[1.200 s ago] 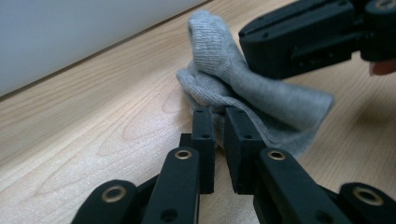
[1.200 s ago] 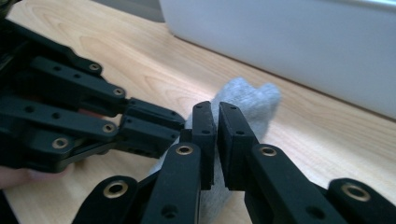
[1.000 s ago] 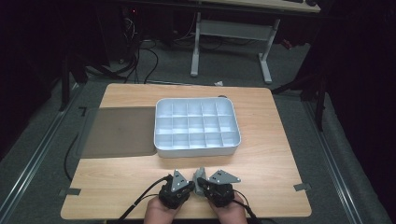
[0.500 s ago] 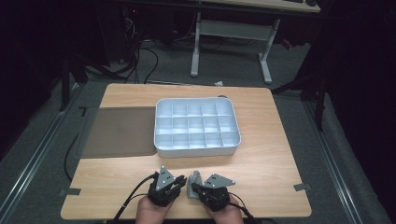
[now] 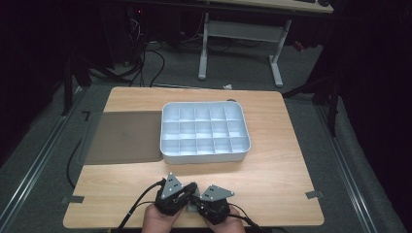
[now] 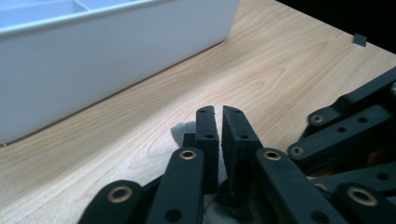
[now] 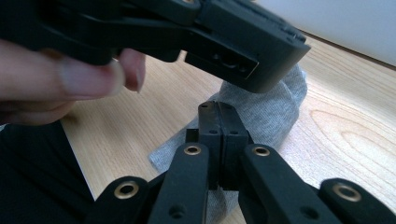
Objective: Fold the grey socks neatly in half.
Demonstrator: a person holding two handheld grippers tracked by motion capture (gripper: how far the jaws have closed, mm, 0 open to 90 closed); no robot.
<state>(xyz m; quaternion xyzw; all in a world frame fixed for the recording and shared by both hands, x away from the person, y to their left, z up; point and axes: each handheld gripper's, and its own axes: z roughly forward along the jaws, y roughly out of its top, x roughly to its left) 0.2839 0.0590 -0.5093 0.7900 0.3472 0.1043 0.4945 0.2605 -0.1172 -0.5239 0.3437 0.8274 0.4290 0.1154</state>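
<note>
At the bottom centre of the high view, a grey sock (image 7: 261,116) lies on the counter (image 5: 272,179) beneath both tongs; right tongs (image 7: 218,108) fully closed, left tongs (image 6: 218,111) just narrowed to a slit, each seemingly pinching its cloth, so lift both evenly.

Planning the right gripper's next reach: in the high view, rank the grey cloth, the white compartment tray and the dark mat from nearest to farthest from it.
From the right gripper:
1. Grey cloth, right at its jaws, between the two grippers at the table's near edge.
2. White compartment tray, ahead, mid-table.
3. Dark mat, ahead and to the left, beside the tray.
</note>
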